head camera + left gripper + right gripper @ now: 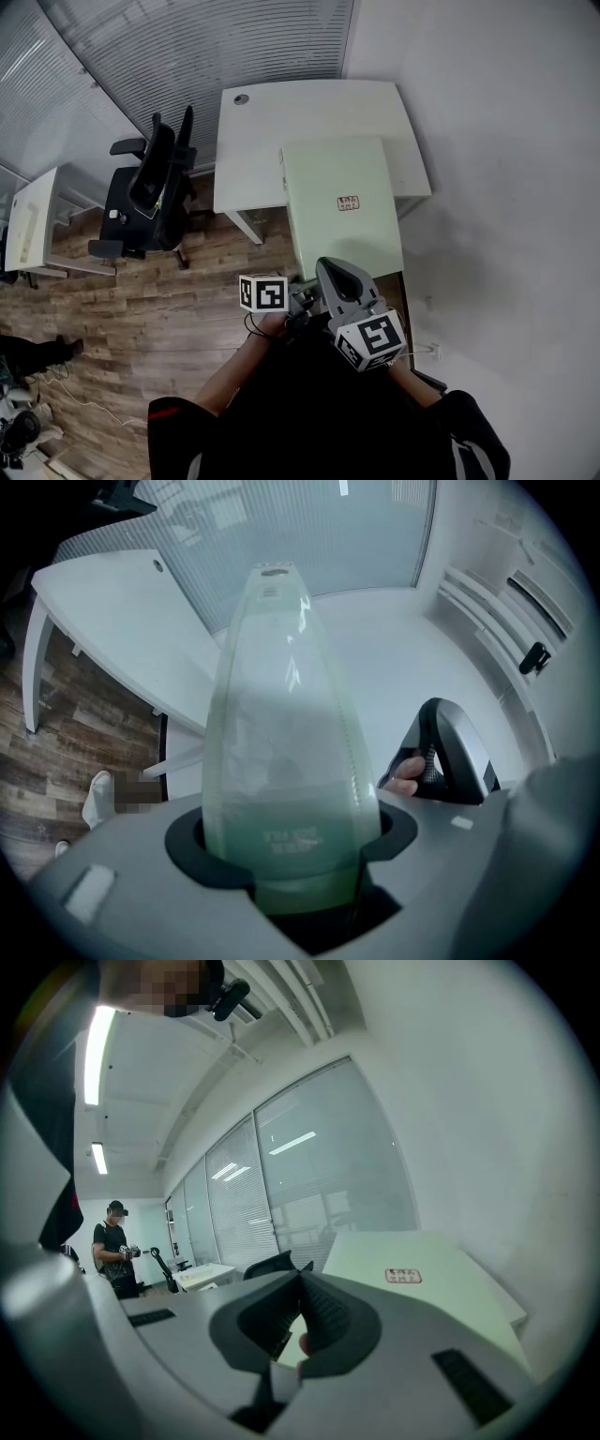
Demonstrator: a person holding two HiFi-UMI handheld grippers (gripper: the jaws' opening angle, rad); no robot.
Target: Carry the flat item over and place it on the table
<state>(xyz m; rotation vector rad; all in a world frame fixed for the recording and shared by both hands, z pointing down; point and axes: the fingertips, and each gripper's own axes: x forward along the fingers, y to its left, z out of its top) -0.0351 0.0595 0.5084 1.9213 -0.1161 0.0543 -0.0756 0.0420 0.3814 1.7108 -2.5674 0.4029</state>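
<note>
Near edge of the green panel (328, 178) is buried under the left gripper (300, 295) and right gripper (330, 267), and its red label (348, 202) is too tiny to read. Print (291, 838) on it in the left gripper view is just blur, and the head view chops off a person (37, 352) at its left edge.

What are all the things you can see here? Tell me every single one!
flat board: one, pale green with a red label, held out over the nearer desk
desks: two, white, one ahead, one far left
office chair: one, black, between the desks
floor: brown wood
blinds: grey, behind the desks
other person: one, dark clothes, far off by the windows
left gripper: one, grey, shut on the board's near edge
right gripper: one, grey, shut on the same edge
</note>
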